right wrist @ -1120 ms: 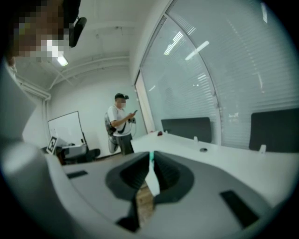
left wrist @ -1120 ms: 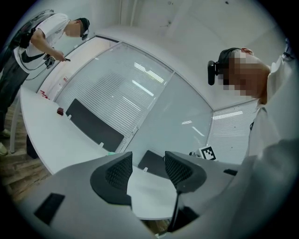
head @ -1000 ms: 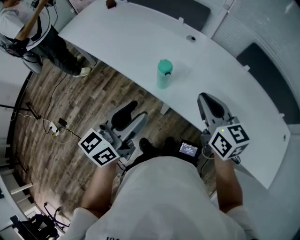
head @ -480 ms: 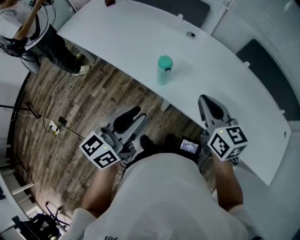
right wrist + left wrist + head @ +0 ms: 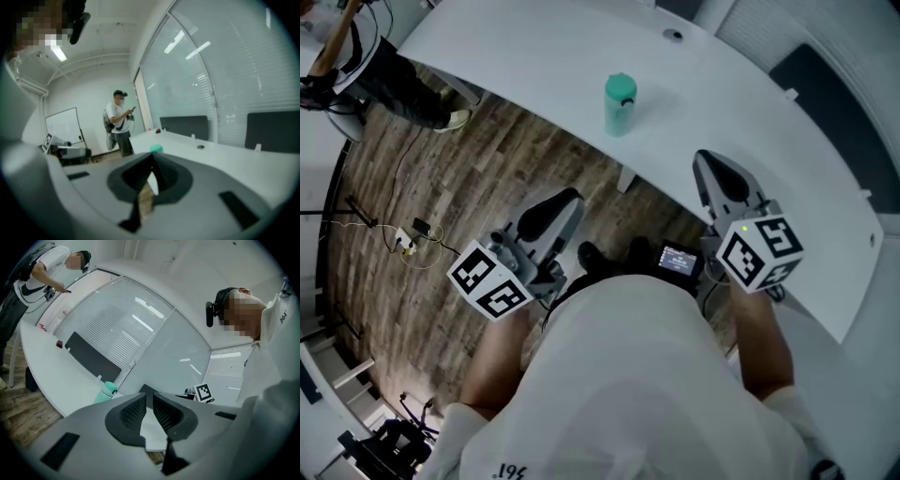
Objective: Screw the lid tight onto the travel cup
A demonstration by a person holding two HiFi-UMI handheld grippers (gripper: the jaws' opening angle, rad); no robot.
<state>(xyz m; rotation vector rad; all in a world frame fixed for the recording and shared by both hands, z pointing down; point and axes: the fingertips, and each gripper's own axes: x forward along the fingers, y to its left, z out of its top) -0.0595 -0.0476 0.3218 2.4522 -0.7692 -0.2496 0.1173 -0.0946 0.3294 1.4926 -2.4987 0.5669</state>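
The teal travel cup stood upright near the edge of the white surface with its lid on, seemingly set within reach for tightening. The left claw and right claw hung closed and empty, well short of it. A second earlier the left claw's jaws had stood apart.

One travel cup (teal), one table, two tongs: left tongs, right tongs.
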